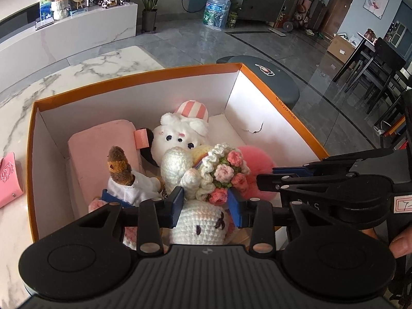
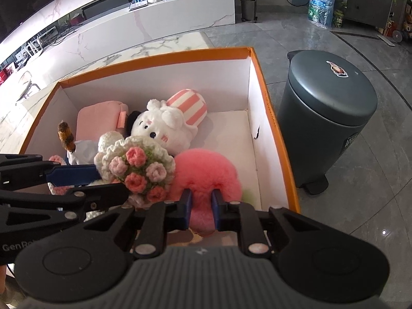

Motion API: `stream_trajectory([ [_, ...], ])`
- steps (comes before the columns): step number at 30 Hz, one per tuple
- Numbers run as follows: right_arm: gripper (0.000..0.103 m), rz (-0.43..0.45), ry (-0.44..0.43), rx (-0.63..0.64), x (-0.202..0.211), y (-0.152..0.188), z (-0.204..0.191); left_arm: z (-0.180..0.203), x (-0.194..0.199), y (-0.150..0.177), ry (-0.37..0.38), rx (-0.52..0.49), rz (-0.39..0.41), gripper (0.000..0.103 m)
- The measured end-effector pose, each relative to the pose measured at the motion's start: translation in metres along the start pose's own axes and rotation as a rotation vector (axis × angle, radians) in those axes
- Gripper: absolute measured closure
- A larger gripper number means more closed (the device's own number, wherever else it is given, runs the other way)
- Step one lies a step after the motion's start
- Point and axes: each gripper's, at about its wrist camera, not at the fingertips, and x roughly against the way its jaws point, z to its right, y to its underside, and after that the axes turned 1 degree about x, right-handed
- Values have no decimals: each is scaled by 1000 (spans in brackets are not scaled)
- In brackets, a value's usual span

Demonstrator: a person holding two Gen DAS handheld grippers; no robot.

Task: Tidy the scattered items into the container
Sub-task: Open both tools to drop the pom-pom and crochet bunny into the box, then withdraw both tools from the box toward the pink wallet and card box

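White marble table (image 1: pixel 85 69) with grey veining is seen under and ahead of both grippers. An orange-rimmed cardboard box (image 1: pixel 144 73) is set directly on it, straight ahead of the left gripper, filling most of the surface in view. A pink snap-button pouch (image 1: pixel 9 177) is laid flat on the marble, left of the box and apart from it.

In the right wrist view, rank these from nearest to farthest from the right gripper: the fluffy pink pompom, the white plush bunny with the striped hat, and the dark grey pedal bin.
1. Fluffy pink pompom: right at the right gripper, between its fingertips.
2. White plush bunny with striped hat: further back, mid-box.
3. Dark grey pedal bin: outside the orange box, on the floor to the right.
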Motion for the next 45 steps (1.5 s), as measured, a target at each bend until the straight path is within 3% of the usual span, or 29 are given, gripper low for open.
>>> stream_trajectory([
  [7, 83, 38, 23, -4, 5, 2, 0, -4, 15, 10, -25, 68, 53, 55],
  [13, 83, 93, 104, 40, 14, 6, -9, -7, 34, 18, -42, 99, 115, 52],
  [20, 60, 181, 225, 104, 26, 11, -24, -9, 61, 27, -46, 107, 186, 49],
  [24, 53, 232, 304, 142, 32, 15, -33, -13, 78, 32, -48, 114, 219, 49],
  [32, 52, 277, 431, 216, 43, 27, -60, -32, 111, 48, -115, 140, 266, 49],
  [36, 52, 239, 482, 217, 47, 34, -79, -44, 127, 57, -153, 157, 287, 49],
  [45, 51, 312, 486, 306, 85, 46, -143, -70, 166, 78, -210, 194, 344, 49],
])
